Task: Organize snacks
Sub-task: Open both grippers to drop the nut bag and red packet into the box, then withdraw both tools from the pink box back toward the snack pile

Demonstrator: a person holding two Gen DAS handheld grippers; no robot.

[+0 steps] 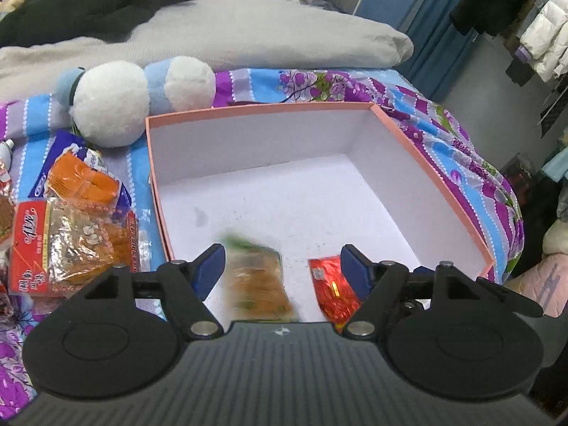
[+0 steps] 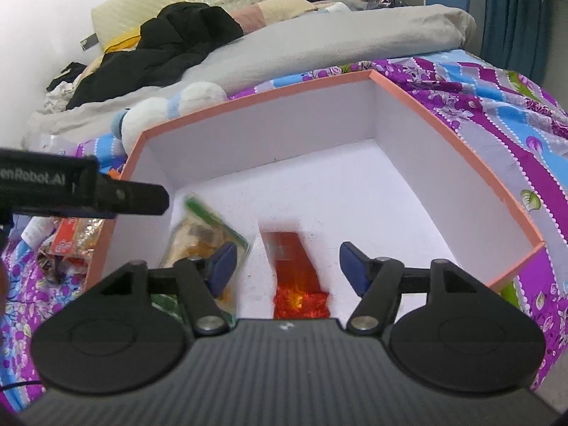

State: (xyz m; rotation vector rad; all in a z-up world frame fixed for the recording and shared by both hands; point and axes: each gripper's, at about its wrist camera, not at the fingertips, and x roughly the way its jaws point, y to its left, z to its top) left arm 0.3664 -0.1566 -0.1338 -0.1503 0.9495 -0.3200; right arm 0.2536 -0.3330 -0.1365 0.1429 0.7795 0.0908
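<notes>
A pink box with a white inside lies open on the bed. In the left wrist view my left gripper stands open over the box's near part. A blurred green and orange snack packet sits between its fingers, touching neither pad. A red foil packet lies by the right finger. In the right wrist view my right gripper is open too, with the red foil packet blurred between its fingers and free of them. The green packet lies to its left inside the box.
More snack packets lie on the flowered sheet left of the box. A white and blue plush toy rests behind them. A grey duvet fills the back. The bed drops off at the right. The left tool's black body reaches over the box's left wall.
</notes>
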